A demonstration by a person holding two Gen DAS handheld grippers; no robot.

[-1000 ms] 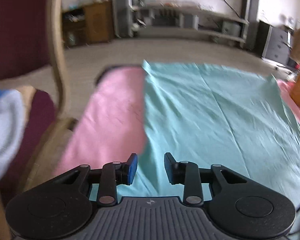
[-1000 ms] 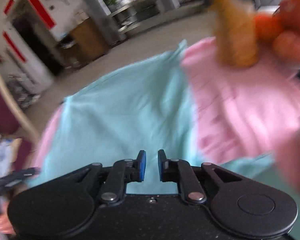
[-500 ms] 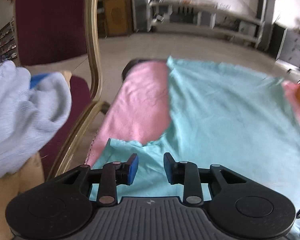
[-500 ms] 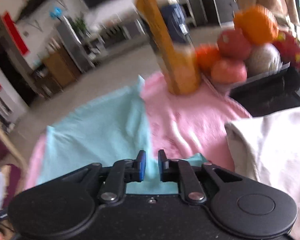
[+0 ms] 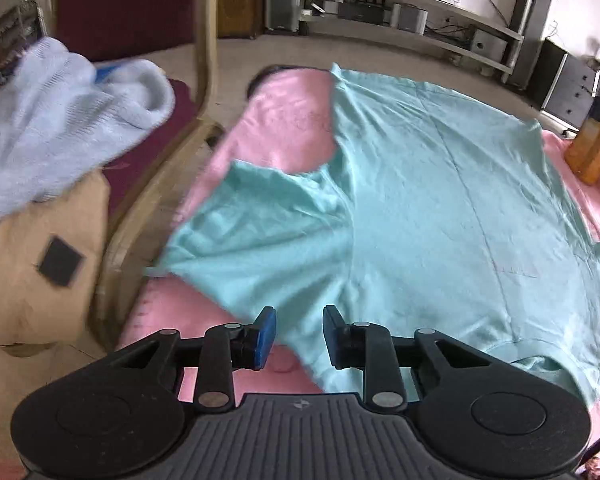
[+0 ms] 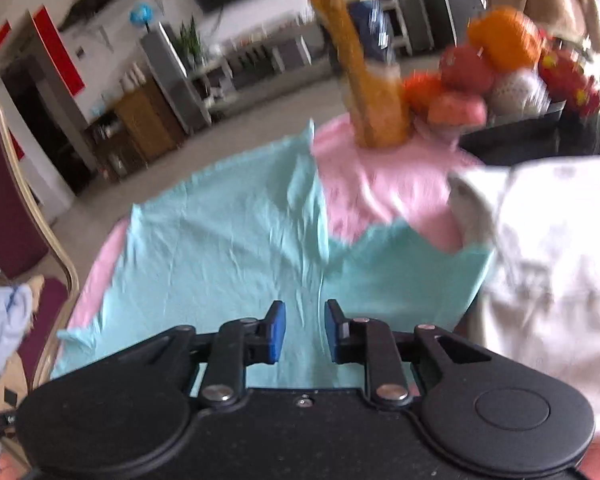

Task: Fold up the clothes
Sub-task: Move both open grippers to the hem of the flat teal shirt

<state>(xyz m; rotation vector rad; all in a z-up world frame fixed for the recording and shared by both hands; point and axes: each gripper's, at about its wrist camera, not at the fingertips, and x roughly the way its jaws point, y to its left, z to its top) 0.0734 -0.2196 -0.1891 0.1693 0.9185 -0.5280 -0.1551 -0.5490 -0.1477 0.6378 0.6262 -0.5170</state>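
A mint-green T-shirt [image 5: 420,200] lies spread flat on a pink-covered table [image 5: 288,120], its collar toward me. It also shows in the right wrist view [image 6: 228,240]. My left gripper [image 5: 299,338] is open and empty, hovering over the shirt's near left shoulder by the left sleeve [image 5: 260,216]. My right gripper [image 6: 305,330] is open and empty above the shirt's near right side, beside the right sleeve [image 6: 412,268].
A wooden chair [image 5: 160,184] at the left holds a light-blue knit garment [image 5: 56,120] and a tan one [image 5: 32,264]. A folded white garment [image 6: 548,256] lies at the right. An orange bottle [image 6: 376,92] and a fruit bowl [image 6: 512,80] stand at the far right.
Both grippers have pulled back toward the shirt's near edge, so both sleeves and the collar come into view. The right gripper's jaws have opened wider.
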